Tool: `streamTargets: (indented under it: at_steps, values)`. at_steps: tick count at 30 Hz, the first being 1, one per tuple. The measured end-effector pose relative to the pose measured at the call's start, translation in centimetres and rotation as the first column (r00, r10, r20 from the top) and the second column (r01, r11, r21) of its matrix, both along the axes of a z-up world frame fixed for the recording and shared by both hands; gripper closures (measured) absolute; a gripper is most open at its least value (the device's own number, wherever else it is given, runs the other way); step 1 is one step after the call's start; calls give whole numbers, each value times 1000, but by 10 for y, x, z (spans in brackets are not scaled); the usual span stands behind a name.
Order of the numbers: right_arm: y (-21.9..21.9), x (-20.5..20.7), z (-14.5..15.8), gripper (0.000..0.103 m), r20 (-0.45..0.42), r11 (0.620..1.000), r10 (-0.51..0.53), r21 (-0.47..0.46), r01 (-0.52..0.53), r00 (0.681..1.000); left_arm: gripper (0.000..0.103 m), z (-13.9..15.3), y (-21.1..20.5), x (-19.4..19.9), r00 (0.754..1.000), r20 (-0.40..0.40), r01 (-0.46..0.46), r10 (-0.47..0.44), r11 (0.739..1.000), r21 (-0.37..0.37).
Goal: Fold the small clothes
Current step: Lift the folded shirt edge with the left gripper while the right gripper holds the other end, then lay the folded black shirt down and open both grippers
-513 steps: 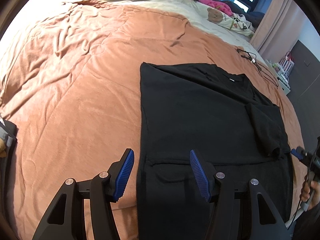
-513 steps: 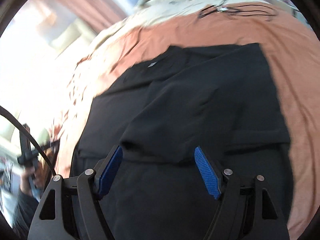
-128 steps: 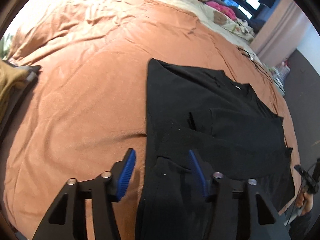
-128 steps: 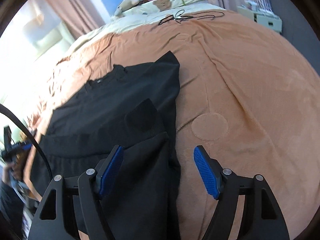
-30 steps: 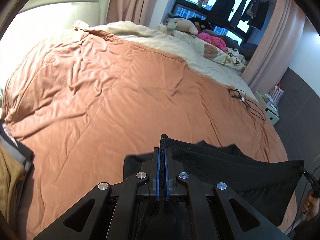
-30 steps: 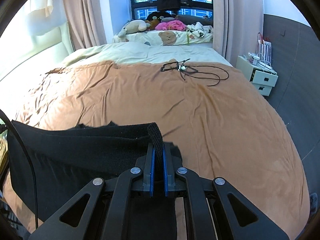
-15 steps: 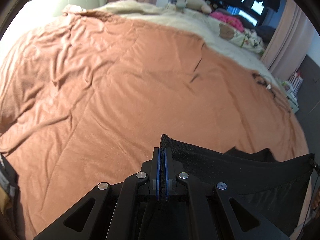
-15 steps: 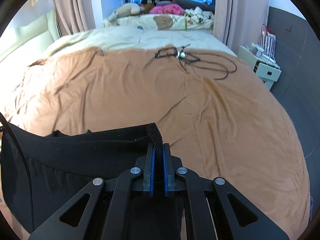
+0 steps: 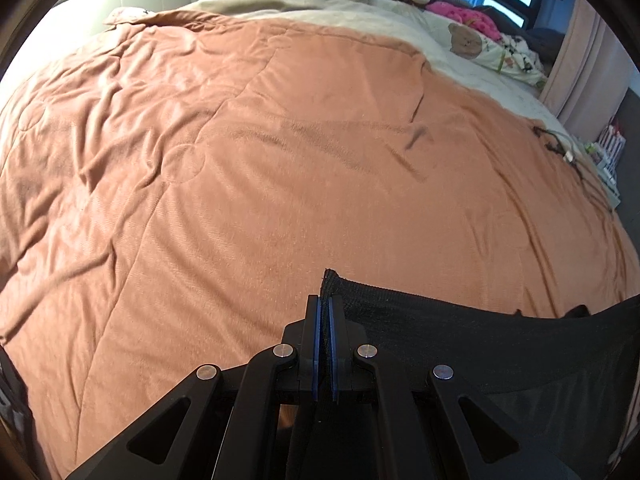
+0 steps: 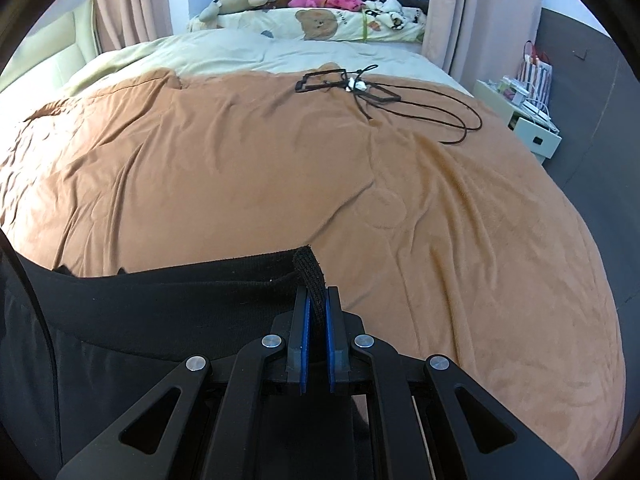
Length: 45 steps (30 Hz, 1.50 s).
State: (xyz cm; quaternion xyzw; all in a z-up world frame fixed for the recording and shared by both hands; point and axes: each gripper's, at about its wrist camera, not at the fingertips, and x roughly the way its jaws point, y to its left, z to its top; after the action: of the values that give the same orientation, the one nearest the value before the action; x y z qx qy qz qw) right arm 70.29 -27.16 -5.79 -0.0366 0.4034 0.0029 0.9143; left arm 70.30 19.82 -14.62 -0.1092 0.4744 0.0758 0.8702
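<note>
Left gripper (image 9: 325,312) clamped tight on corner of black garment (image 9: 500,344). Right gripper (image 10: 316,300) pinched on opposite corner, fabric tab poking up between blue pads (image 10: 306,320). Garment edge stretched taut between both grippers, rest hanging below, above near part of orange blanket (image 10: 248,168). Black cables (image 10: 384,96) lying far off on blanket. Stuffed toys (image 10: 240,0) beyond, by window.

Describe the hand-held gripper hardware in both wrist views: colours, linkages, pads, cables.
Both match: left hand-held gripper and right hand-held gripper have matte black angular linkage arms with triangular cutouts, silver round pivot pins and blue pads. A thin black cable crosses the right view's left edge.
</note>
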Motion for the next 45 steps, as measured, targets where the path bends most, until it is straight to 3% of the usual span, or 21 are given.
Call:
streamTargets:
  at_steps: [3, 6, 8, 11, 12, 13, 15, 26, 28, 30, 36, 40, 42, 45]
  values:
    - [-1, 10, -19, 100, -33, 999, -38, -6, 38, 999, 99, -18, -4, 16, 1000, -24, 1, -1, 1000, -2]
    - [-1, 22, -39, 99, -87, 998, -61, -11, 60, 994, 99, -42, -10, 27, 993, -120, 0, -3, 1000, -25]
    - [-3, 28, -44, 96, -125, 998, -66, -16, 65, 990, 93, -43, -13, 26, 993, -122, -1, 1, 1000, -1]
    - [-14, 26, -34, 68, -118, 996, -85, 11, 87, 989, 72, -35, -8, 19, 992, -129, -5, 6, 1000, 10]
    - [-19, 21, -27, 49, -98, 995, -93, 22, 95, 991, 67, -30, -5, 15, 993, -120, -7, 9, 1000, 15]
    - [-23, 17, -21, 39, -84, 995, -96, 28, 99, 992, 66, -23, 0, 8, 994, -104, -15, 17, 1000, 19]
    - [-30, 5, -14, 39, -77, 994, -90, 60, 95, 993, 58, -14, 7, -3, 995, -94, -29, 30, 1000, 8]
    - [-58, -85, 5, 39, -90, 985, -65, 156, 79, 994, 52, 24, 16, -91, 998, -65, -5, 4, 1000, -14]
    - [-62, -104, 10, 39, -89, 981, -54, 180, 69, 995, 50, 29, 18, -108, 998, -62, -8, 6, 999, -35]
    - [-65, -125, 12, 39, -85, 980, -44, 192, 59, 995, 41, 32, 19, -127, 998, -55, -14, 11, 998, -61]
    - [-79, -175, 19, 39, -79, 965, -53, 254, 71, 995, 34, 35, 17, -173, 999, -44, -38, 33, 992, -121]
    - [-87, -211, 20, 20, -60, 947, -59, 312, 75, 996, 19, 38, 13, -207, 998, -26, -58, 55, 987, -149]
    - [-90, -226, 16, 17, -72, 937, -62, 340, 83, 995, 9, 37, 11, -225, 998, -14, -63, 61, 982, -178]
    - [-98, -246, 8, 16, -78, 913, -79, 395, 104, 994, 5, 32, 6, -248, 996, -18, -87, 85, 972, -216]
